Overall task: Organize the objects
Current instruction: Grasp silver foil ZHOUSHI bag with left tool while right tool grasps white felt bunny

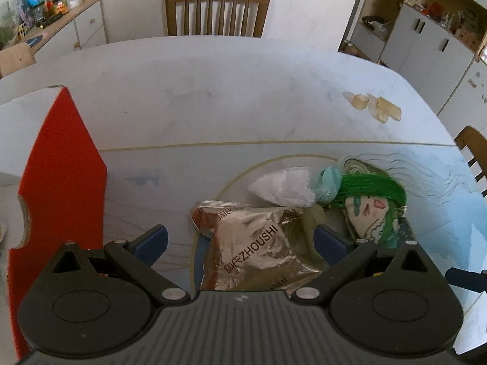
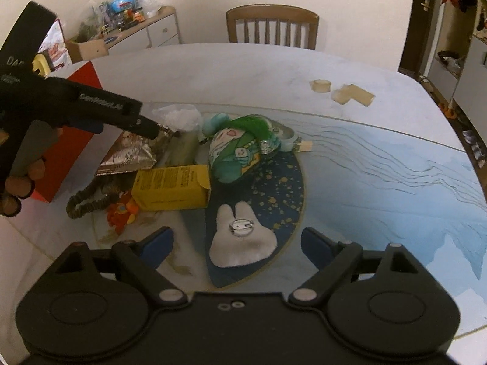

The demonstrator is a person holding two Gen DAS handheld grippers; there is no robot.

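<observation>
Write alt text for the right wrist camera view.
Open right gripper hovers over a white tooth-shaped plush on a dark blue mat. Beyond lie a yellow box, a green-haired doll and a foil packet, which the left gripper nears.

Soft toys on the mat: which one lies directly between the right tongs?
The white tooth-shaped plush with the metal pin on its back; the green-haired doll lies farther away, beyond the yellow box.

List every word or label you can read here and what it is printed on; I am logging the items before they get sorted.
"ZHOUSHI": on the silver foil packet, after characters I cannot make out.
"GenRobot.AI", roughly, blurred: on the side of the left gripper.
"DAS", cut off: on the black device at upper left.
Black print on the yellow box: too small to read.
Nothing readable on the red box.
</observation>
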